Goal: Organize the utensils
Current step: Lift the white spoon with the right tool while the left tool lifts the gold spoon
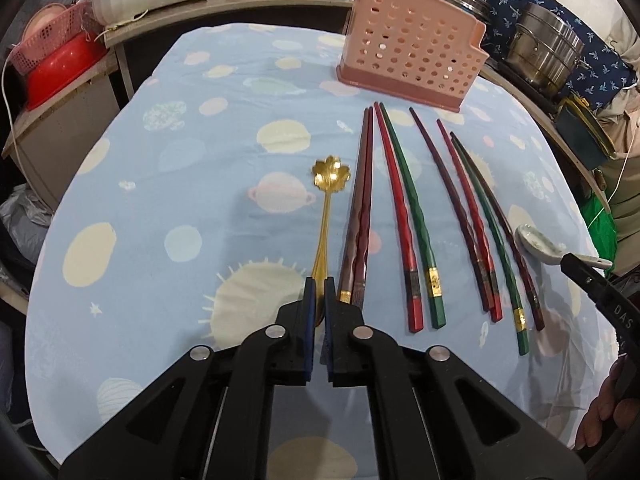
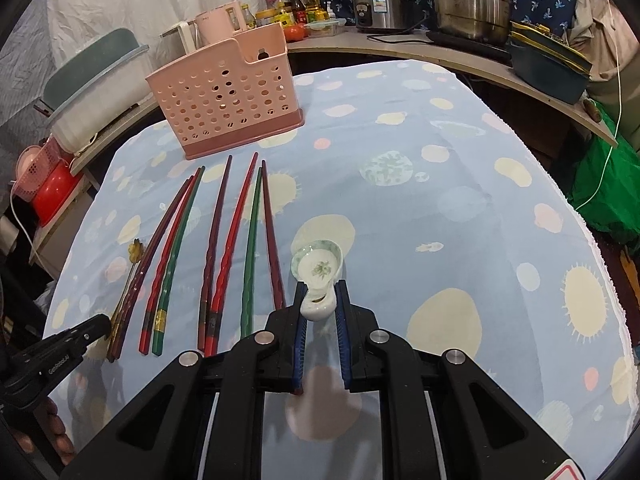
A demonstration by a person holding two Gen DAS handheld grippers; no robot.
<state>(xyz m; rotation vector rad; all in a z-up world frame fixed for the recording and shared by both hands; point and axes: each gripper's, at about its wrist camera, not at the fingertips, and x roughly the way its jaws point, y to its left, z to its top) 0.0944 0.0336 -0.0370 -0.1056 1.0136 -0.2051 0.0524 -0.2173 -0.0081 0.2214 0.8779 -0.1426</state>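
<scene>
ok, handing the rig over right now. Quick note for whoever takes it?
Left claw: shut on the gold spoon handle, spoon lying on the cloth.
Right claw: shut on the ceramic spoon handle.
Chopsticks: all in a row on the tablecloth, between the two spoons.
Pink utensil holder: upright at the far end; nothing seen sticking out of it.
Done: both spoons gripped.
Left: carry both spoons into the holder, then all the chopsticks.

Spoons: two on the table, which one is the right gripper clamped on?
The white ceramic spoon, clamped at its handle by the right gripper. The gold flower-bowled spoon sits between the left gripper jaws instead.
</scene>
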